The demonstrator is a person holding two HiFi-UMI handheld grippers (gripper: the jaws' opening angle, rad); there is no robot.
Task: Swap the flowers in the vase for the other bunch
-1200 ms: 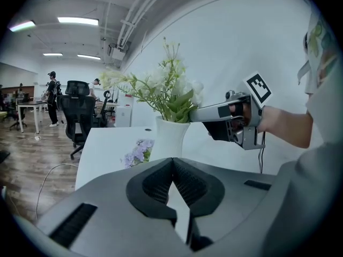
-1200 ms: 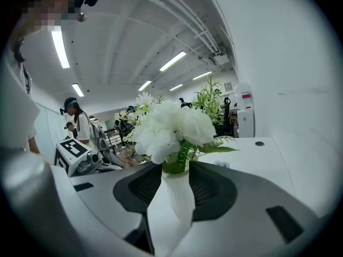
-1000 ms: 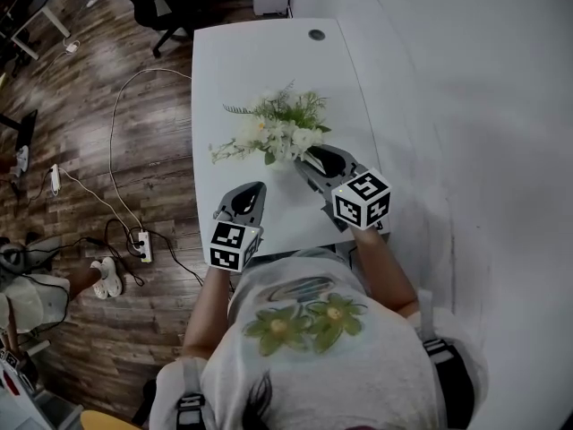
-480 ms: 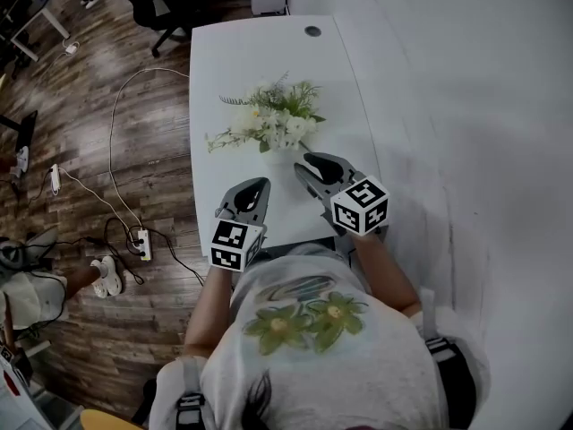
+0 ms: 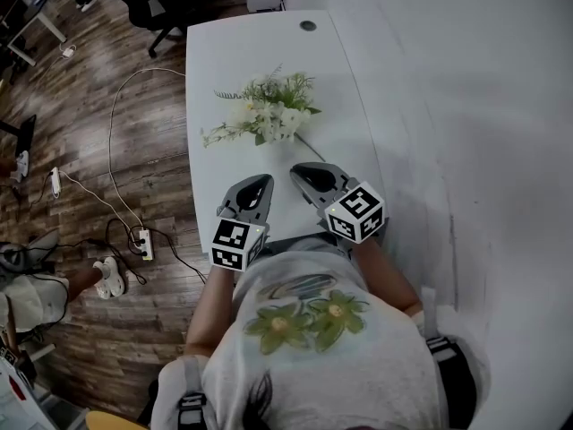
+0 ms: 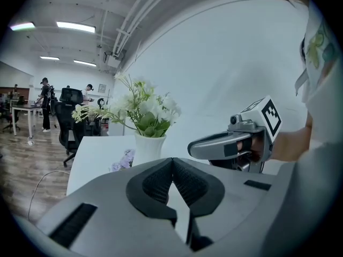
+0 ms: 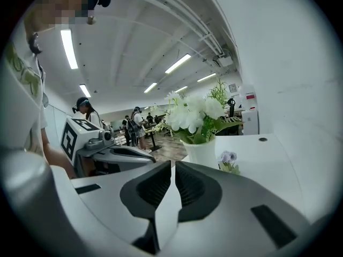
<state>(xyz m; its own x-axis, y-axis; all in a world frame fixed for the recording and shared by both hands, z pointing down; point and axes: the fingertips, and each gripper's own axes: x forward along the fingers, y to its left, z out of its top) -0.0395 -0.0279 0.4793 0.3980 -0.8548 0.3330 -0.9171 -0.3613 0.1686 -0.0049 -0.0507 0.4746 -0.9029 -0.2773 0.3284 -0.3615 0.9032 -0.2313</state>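
Note:
A white vase (image 6: 148,149) holding white flowers with green leaves (image 5: 269,119) stands mid-table. A small lilac bunch (image 6: 122,159) lies on the table beside it and also shows in the right gripper view as the lilac bunch (image 7: 229,159). My left gripper (image 5: 260,179) hovers near the table's front edge, shut and empty, its jaws (image 6: 172,159) touching. To its right is my right gripper (image 5: 300,168), a short way in front of the vase. Its jaws have just been closing and now stand shut with nothing between them (image 7: 172,164).
The white table (image 5: 224,61) has a round cable hole (image 5: 308,26) at its far end, and a white wall runs along its right side. Left of the table, cables and a power strip (image 5: 143,245) lie on the wood floor. An office chair and people are farther off.
My right gripper has drawn back from the vase toward the person, and its jaws have gone from open to shut. The left gripper has barely shifted.

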